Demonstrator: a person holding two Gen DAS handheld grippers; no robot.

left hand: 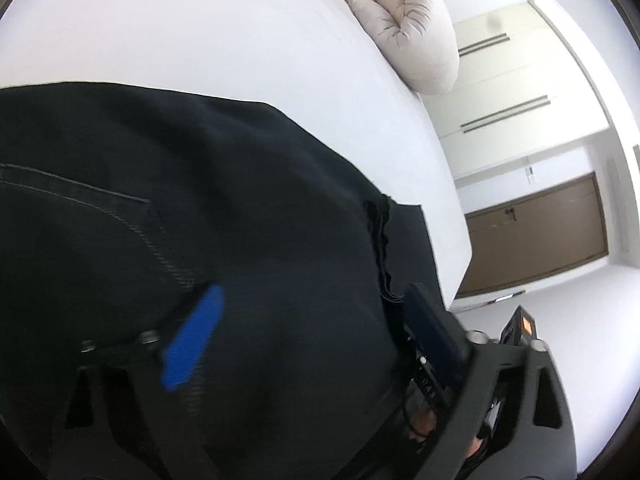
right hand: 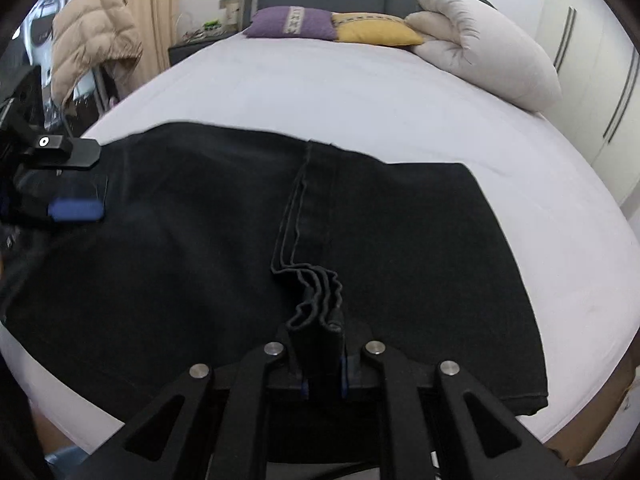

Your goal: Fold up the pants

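Observation:
Black pants point(right hand: 400, 240) lie folded across a white bed point(right hand: 320, 92). A bunch of stacked hem edges point(right hand: 316, 300) rises from the cloth into my right gripper point(right hand: 320, 344), which is shut on it near the bed's front edge. My left gripper point(left hand: 312, 332) hovers over the pants point(left hand: 200, 200) with its blue pad point(left hand: 192, 336) and the other finger point(left hand: 432, 328) far apart; it is open and the cloth lies flat beneath. In the right wrist view the left gripper point(right hand: 80, 180) sits at the pants' left end.
At the head of the bed lie a purple pillow point(right hand: 292, 22), a yellow pillow point(right hand: 372, 30) and a beige rolled duvet point(right hand: 488, 44). A tan puffer jacket point(right hand: 92, 36) hangs at the left. White wardrobe doors point(left hand: 516, 92) and a brown door point(left hand: 540, 228) stand beyond the bed.

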